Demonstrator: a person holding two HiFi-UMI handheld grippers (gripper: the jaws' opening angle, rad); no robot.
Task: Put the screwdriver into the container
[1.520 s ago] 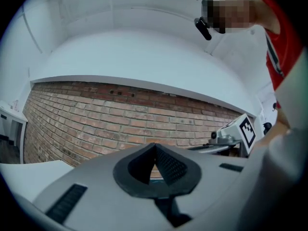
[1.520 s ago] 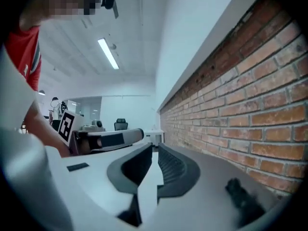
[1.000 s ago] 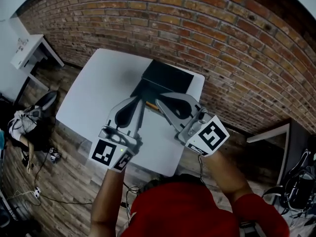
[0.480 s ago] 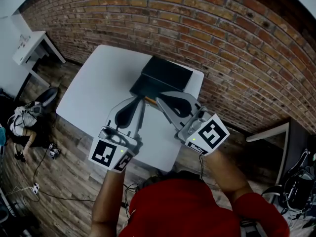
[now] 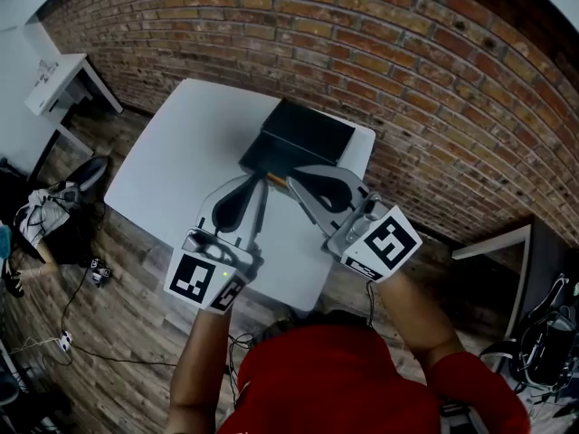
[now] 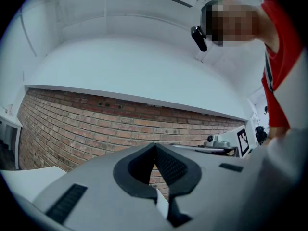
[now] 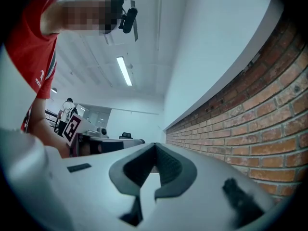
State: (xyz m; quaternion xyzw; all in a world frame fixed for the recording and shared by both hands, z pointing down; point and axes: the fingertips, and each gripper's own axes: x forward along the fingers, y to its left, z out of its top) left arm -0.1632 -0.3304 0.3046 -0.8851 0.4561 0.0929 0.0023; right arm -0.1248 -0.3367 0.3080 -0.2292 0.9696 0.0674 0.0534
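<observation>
A black box container [image 5: 303,138] sits at the back of the white table [image 5: 181,165], near the brick wall. Just in front of it lies the screwdriver [image 5: 276,181]; only a short orange piece shows between the two grippers. My left gripper [image 5: 253,181] hovers over the table's middle, shut and empty, and its tips meet in the left gripper view [image 6: 155,146]. Beside it my right gripper [image 5: 291,177] is also shut on nothing, with its tips together in the right gripper view [image 7: 155,146]. Both gripper views tilt up at the wall and ceiling, so neither shows the table.
The brick wall [image 5: 389,70] runs close behind the table. A small white desk [image 5: 54,84] stands far left. Bags and cables [image 5: 45,224] lie on the wooden floor at left. A grey stand [image 5: 493,242] is at right.
Both grippers hold almost the same place over the table. The head view has shifted slightly.
</observation>
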